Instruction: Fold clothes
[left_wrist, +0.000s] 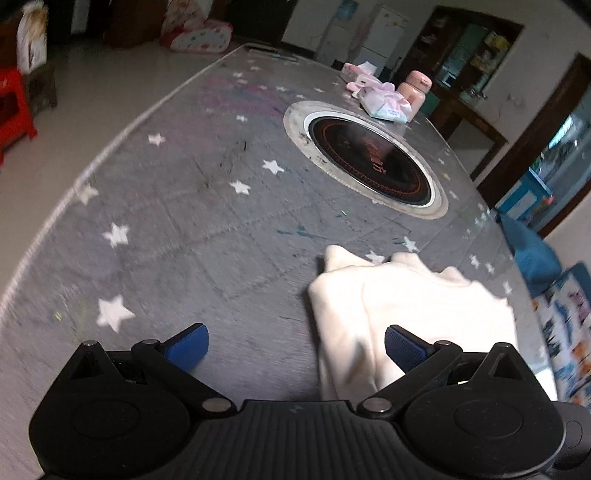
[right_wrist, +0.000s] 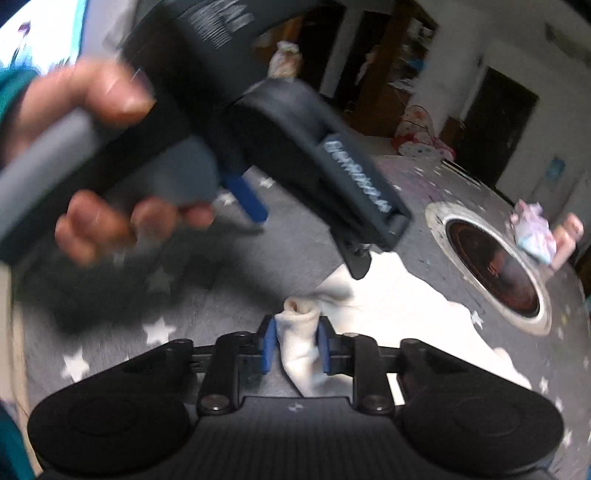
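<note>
A cream-white garment (left_wrist: 406, 306) lies bunched on the grey star-patterned table cover (left_wrist: 177, 221). My left gripper (left_wrist: 295, 349) is open and empty, hovering over the garment's left edge; its right pad (left_wrist: 404, 349) is above the cloth. My right gripper (right_wrist: 297, 345) is shut on a bunched end of the white garment (right_wrist: 301, 343), which spreads away toward the right (right_wrist: 413, 317). In the right wrist view the left gripper (right_wrist: 306, 236) and the hand holding it (right_wrist: 96, 162) fill the upper left, blurred, close above the cloth.
A round black induction hob (left_wrist: 369, 158) with a steel rim is set in the table; it also shows in the right wrist view (right_wrist: 491, 262). Behind it stand a pink bottle (left_wrist: 415, 90) and pink-white packets (left_wrist: 384, 101). A red stool (left_wrist: 14, 107) stands on the floor at left.
</note>
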